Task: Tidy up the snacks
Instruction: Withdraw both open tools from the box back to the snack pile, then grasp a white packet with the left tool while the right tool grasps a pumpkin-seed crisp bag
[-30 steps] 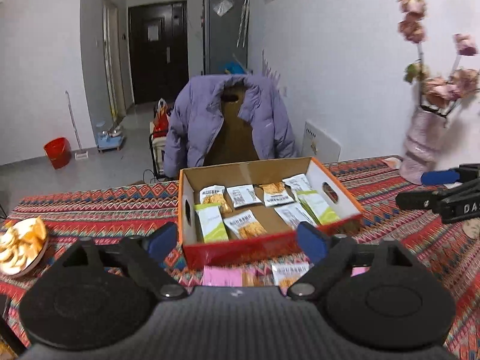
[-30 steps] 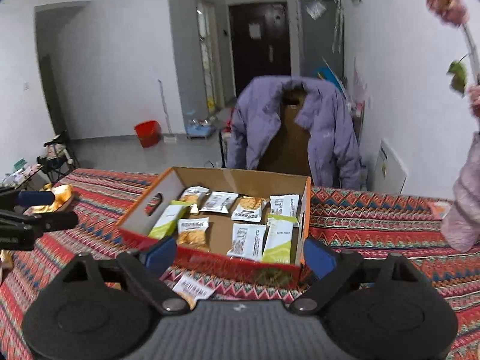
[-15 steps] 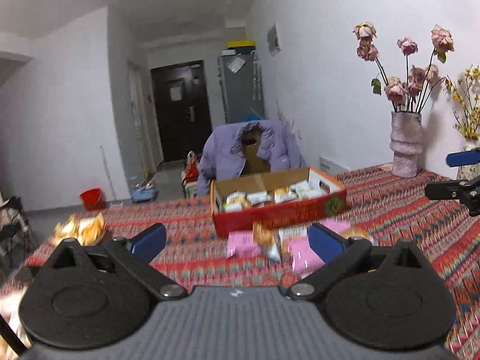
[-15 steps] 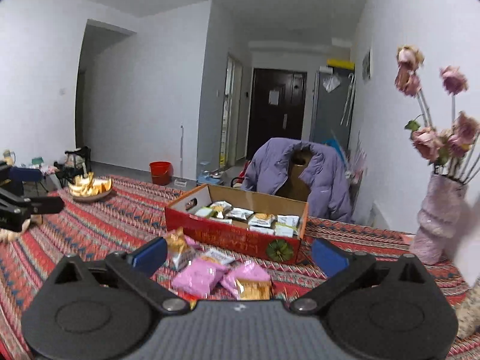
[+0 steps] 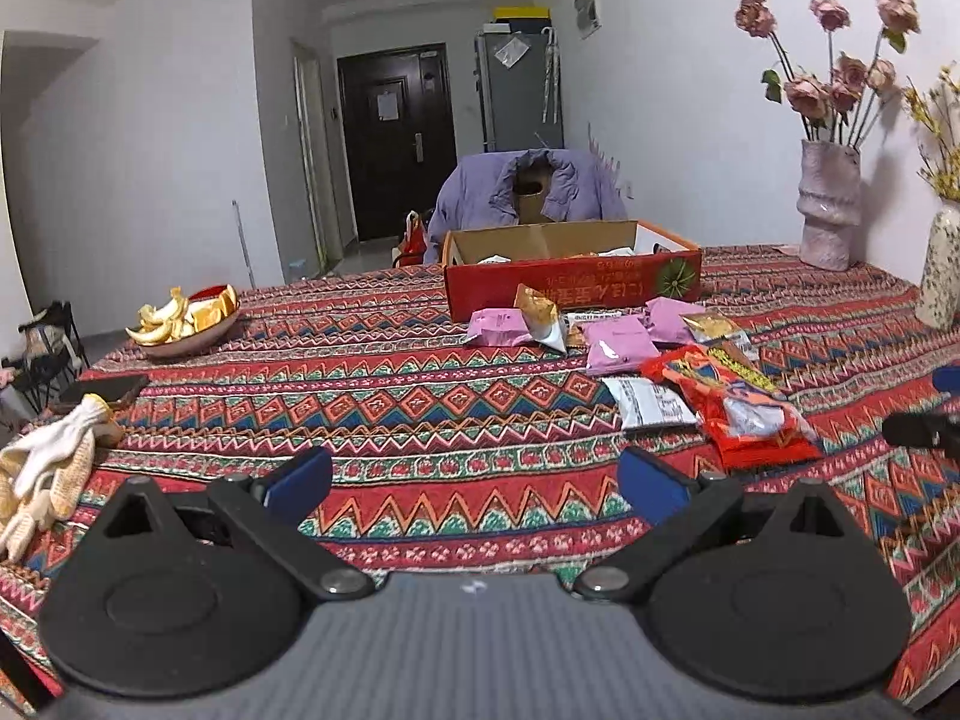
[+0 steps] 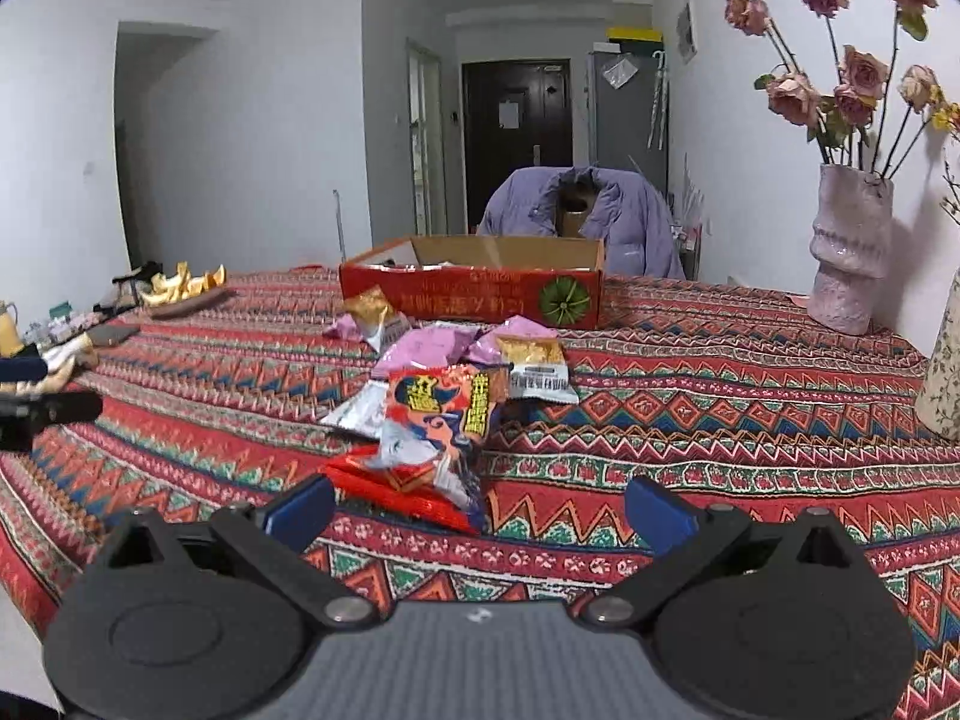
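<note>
Both grippers are held low over the patterned tablecloth (image 5: 420, 420), each with its jaws spread wide and nothing between them: the left gripper (image 5: 474, 483) over bare cloth, the right gripper (image 6: 480, 507) just behind a large red snack bag (image 6: 432, 438).

Nearest in the right wrist view, that one red bag is seen lying partly on a white packet (image 6: 354, 411). Beyond it a loose heap is laid out: three pink packets (image 5: 618, 345) can be counted in the left view, along with two gold-topped packets (image 5: 540, 315), one of which stands tilted against the pink ones, and another white packet (image 5: 651, 402) beside the red bag. Some packets overlap, so the full count cannot be told.

Behind the heap one red cardboard box (image 5: 570, 282) is placed, open at the top; a few packets are glimpsed over its rim, their number hidden by the front wall.

To the left, a pair of white gloves (image 5: 42, 474) and one dark phone (image 5: 102, 390) are seen near the table edge, and further back one dish of orange peel (image 5: 180, 321). To the right, two vases are stood by the wall: a pink vase (image 5: 828, 210) with dried roses and a speckled vase (image 5: 939, 276). Past the table, a chair draped with a purple jacket (image 5: 528, 192) is set behind the box.
</note>
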The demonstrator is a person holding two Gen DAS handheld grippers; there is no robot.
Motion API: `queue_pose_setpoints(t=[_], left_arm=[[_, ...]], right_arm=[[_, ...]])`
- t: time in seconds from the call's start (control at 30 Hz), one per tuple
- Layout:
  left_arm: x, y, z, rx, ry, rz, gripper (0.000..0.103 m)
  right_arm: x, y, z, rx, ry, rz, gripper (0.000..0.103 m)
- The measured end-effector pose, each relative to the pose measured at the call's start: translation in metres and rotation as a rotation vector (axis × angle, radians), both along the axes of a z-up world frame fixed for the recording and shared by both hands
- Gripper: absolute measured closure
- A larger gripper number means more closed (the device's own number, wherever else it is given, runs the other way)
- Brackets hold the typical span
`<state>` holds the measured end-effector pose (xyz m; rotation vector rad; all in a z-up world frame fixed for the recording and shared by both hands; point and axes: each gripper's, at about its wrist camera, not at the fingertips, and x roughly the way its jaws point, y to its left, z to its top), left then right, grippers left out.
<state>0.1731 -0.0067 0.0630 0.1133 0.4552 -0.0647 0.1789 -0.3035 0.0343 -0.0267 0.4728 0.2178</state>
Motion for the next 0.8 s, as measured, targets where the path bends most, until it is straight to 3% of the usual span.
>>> queue_pose_setpoints(t=[0.27, 0.53, 0.8], left_arm=[[0.037, -0.021, -0.006, 0.0, 0.044, -0.057, 0.0], [0.122, -0.066, -0.03, -0.064, 0.14, -0.125, 0.0], [0.174, -0.095, -0.061, -0.027, 0.23, -0.123, 0.0]], right_arm=[[0.018, -0.006, 0.002, 0.027, 0.013, -0.03, 0.0], [0.065, -0.02, 0.005, 0.042, 0.055, -0.073, 0.0], [0.11, -0.036, 0.007, 0.025, 0.082, -0.105, 0.0]])
